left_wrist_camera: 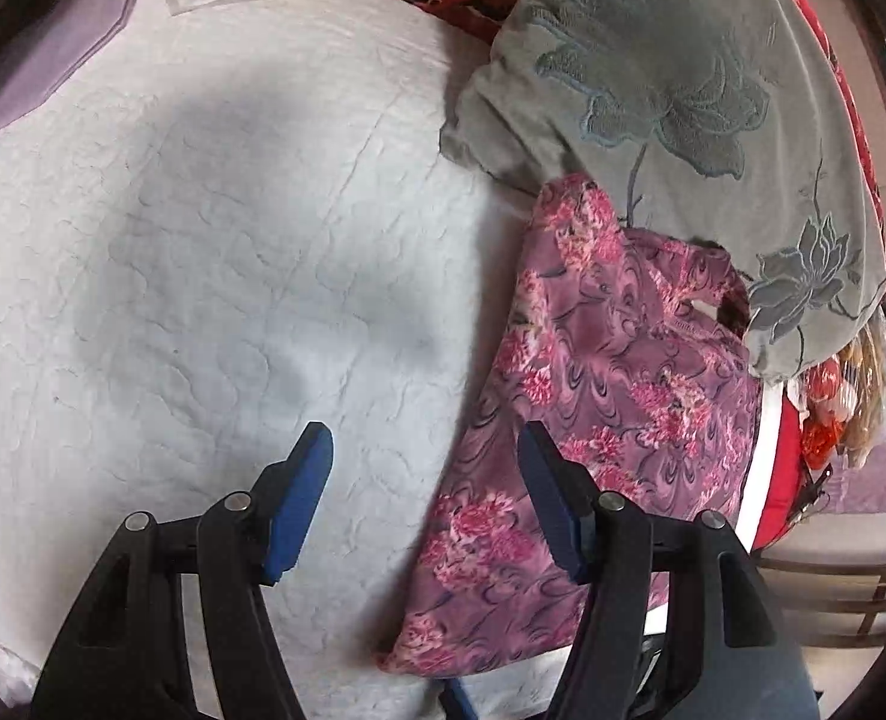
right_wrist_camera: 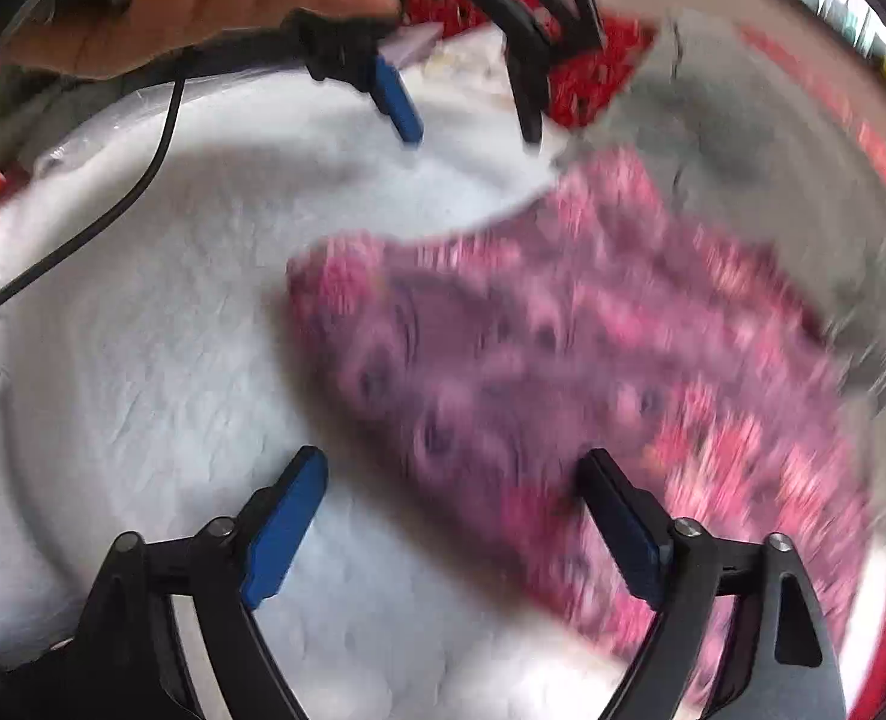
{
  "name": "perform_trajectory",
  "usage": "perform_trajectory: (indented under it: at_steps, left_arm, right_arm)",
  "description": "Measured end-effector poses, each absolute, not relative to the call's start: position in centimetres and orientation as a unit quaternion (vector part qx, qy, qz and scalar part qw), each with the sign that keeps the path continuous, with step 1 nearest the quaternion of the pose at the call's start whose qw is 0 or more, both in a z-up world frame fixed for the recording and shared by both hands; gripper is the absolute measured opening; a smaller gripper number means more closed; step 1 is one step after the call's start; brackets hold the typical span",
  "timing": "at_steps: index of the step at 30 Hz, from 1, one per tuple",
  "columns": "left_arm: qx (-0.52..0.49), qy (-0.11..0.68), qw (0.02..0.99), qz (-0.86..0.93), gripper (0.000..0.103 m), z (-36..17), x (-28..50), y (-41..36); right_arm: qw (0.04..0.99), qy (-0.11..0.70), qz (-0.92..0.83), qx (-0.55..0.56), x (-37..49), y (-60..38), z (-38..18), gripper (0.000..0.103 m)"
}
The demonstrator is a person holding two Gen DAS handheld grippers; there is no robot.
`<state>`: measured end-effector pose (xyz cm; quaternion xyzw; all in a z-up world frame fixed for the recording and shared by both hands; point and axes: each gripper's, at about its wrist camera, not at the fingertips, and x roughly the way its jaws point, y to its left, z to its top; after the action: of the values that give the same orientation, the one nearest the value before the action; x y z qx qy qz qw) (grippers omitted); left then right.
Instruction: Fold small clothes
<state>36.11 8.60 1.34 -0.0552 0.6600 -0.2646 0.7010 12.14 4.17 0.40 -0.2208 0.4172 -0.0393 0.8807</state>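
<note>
From the left wrist, the left gripper (left_wrist_camera: 425,462) hangs with jaws released and empty over a quilted white bed (left_wrist_camera: 203,240); the pink-purple floral garment (left_wrist_camera: 599,372) lies folded near the bed's right edge, against a grey embroidered pillow (left_wrist_camera: 683,90). From the right wrist, blurred, the right gripper (right_wrist_camera: 455,480) is spread wide and empty above that garment.

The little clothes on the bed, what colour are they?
Purple with pink flowers, clearest in the left wrist view.

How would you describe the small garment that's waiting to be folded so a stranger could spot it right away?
Start at the white quilted bed cover. At its edge, just below the grey cushion with embroidered flowers, lies the mauve garment. It alone carries a swirly purple print with pink blossom clusters.
</note>
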Motion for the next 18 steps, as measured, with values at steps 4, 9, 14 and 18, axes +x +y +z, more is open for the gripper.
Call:
perform_trajectory:
  at_steps: [4,9,14,18]
  left_arm:
    - [-0.057,0.663,0.695,-0.274,0.063,1.5,36.7,9.7]
    - [-0.083,0.669,0.667,-0.317,0.063,0.9,36.9,8.5]
    - [-0.108,0.669,0.65,-0.344,0.063,0.7,36.8,6.1]
    - [-0.097,0.678,0.64,-0.348,0.063,0.3,36.4,3.2]
  right_arm:
    - [0.878,0.392,-0.094,-0.257,14.7,4.0,0.0,0.083]
    - [0.888,0.39,-0.075,-0.232,15.4,3.1,1.3,0.007]
    - [0.918,0.34,-0.081,-0.188,13.4,1.3,4.3,0.005]
    - [0.926,0.329,-0.084,-0.167,12.8,0.0,5.1,0.005]
